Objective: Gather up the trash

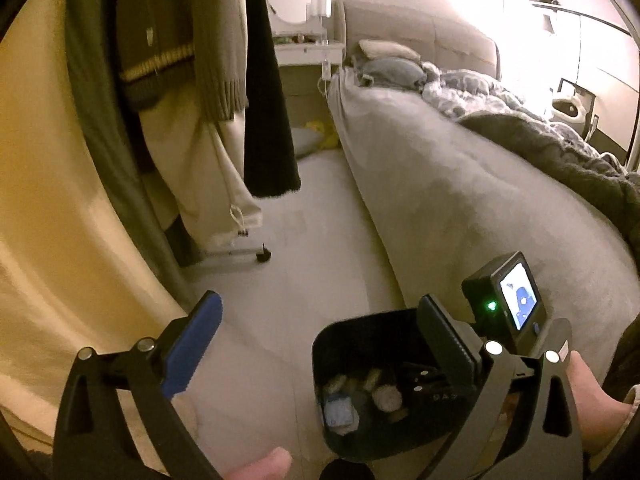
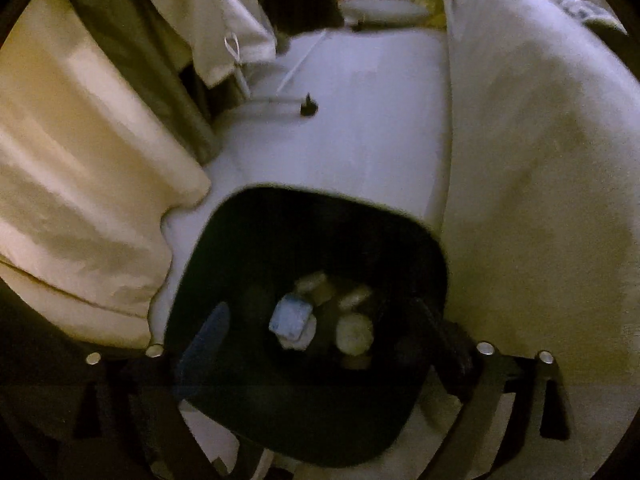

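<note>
A black waste bin [image 2: 434, 256] stands on the pale floor between a curtain and the bed. It holds several bits of trash, among them a blue packet [image 2: 290, 318] and a whitish crumpled wad [image 2: 354, 334]. My right gripper [image 2: 320, 307] hangs open over the bin's mouth, and nothing is between its fingers. In the left wrist view the same bin [image 1: 320, 350] sits low and centre with the blue packet [image 1: 338, 410] inside. My left gripper [image 1: 319, 300] is open and empty, up and to the left of the bin. The right gripper's camera unit [image 1: 516, 300] shows beside the bin.
The grey bed [image 1: 460, 184] with rumpled blankets fills the right. A cream curtain [image 1: 48, 200] hangs at the left. Next to it, a clothes rack with hanging garments [image 1: 200, 60] stands on a wheeled foot [image 1: 264, 257]. A white nightstand [image 1: 308, 46] stands far back. A person's hand [image 1: 588, 392] holds a gripper handle.
</note>
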Demonstrator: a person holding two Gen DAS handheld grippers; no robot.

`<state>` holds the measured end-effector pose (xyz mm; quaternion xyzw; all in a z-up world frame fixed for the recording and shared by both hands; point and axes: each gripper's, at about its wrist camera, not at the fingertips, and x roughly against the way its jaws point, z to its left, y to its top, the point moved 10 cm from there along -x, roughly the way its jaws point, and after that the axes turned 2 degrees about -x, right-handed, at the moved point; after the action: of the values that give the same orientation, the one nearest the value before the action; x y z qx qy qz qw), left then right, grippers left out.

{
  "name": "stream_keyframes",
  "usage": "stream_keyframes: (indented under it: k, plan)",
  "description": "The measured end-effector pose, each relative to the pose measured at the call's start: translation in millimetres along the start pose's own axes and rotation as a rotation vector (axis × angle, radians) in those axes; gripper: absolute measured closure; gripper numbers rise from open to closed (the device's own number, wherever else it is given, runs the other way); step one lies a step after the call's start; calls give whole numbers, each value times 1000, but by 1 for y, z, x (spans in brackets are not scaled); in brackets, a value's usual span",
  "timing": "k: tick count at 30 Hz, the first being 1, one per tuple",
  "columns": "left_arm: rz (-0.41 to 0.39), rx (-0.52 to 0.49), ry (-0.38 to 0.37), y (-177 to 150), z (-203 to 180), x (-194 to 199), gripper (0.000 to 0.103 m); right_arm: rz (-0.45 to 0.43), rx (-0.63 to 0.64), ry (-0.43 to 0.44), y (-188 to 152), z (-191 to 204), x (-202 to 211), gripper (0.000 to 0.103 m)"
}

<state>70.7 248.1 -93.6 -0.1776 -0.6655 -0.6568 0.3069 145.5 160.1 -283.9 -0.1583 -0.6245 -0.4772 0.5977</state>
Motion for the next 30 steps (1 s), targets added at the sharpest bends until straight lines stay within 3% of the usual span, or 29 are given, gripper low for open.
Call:
stream_keyframes:
  k: [7,15,23,30]
  plan:
    - [-78,-3,17,23,-17,27,3,-161,1,-20,17,-11,73,3]
    - [-144,-16,4,40,-49,50,3,-405,-53,-128,29,-57,191,3]
    - [-174,-19,-43,46,-77,64,3,-570,-113,-228,3,-127,296,3]
    - [-173,-2,-70,44,-92,68,3,-651,-155,-288,-30,-169,344,3]
